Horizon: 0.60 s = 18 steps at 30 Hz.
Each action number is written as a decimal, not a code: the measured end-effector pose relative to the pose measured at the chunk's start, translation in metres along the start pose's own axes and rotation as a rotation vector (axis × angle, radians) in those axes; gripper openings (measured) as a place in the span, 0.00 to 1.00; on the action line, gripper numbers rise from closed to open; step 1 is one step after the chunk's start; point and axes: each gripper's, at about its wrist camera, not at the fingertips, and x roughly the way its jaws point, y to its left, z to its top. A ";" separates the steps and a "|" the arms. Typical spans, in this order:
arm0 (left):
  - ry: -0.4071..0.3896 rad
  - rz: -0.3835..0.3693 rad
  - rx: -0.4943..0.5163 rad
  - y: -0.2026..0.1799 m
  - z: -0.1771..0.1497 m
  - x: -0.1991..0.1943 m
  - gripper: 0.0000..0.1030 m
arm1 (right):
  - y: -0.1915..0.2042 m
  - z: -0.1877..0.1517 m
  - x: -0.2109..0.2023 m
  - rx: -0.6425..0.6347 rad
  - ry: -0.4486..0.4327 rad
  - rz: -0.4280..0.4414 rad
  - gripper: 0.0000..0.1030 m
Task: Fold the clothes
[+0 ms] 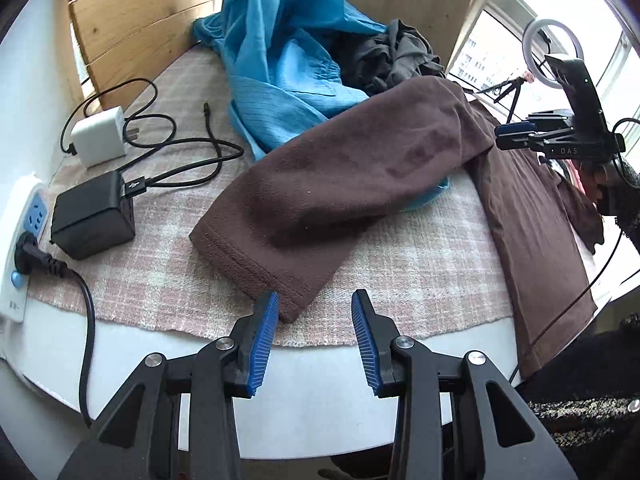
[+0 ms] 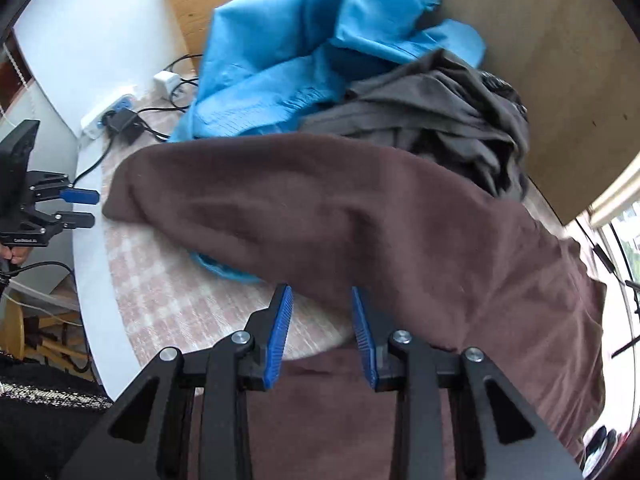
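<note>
Both tongs stand with their blue ribbed pads apart and nothing pinched between them. In the left wrist view the left gripper (image 1: pixel 316 340) hovers just off the hemmed end of the dark brown fleece garment (image 1: pixel 360 176); that hem lies just beyond its left pad, not clamped. In the right wrist view the right gripper (image 2: pixel 322 334) hangs over the near edge of the same garment, whose fold passes behind its right pad, again with no squeeze visible.

Taking the brown fleece as the landmark: it lies stretched across the pink-and-white checked cloth (image 1: pixel 168 280) covering the white round table (image 1: pixel 320 392), one end flat on the cloth, the other spilling over the table's rim. Behind it sits a crumpled bright blue thin-fabric garment (image 1: pixel 276 48), partly trapped under it, and beside that, also behind the fleece, a heap of dark grey clothing (image 1: pixel 396 56). Beyond the hemmed end lie a black power adapter (image 1: pixel 94 216) and a white charger block (image 1: pixel 100 140) with looping cables.

The fleece looks soft, thick and limp, probably light but clingy, so it should drape and sag rather than hold a crease. Its pile likely grips the ribbed pads well. The stitched hem corners seem the firmest places to pinch, one per gripper. Lifting may drag the blue cloth along.
</note>
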 end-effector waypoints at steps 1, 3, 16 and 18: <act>0.030 0.013 0.042 -0.005 0.004 0.007 0.34 | -0.014 -0.010 0.001 0.036 0.002 -0.002 0.30; 0.098 0.049 0.116 -0.012 0.011 0.023 0.34 | -0.032 -0.022 0.007 0.061 -0.002 -0.013 0.30; 0.166 0.093 0.169 0.003 0.033 0.006 0.05 | -0.042 -0.008 0.044 -0.061 -0.019 -0.080 0.31; 0.159 0.106 0.185 0.002 0.035 -0.005 0.05 | -0.043 -0.002 0.047 -0.067 -0.021 -0.087 0.31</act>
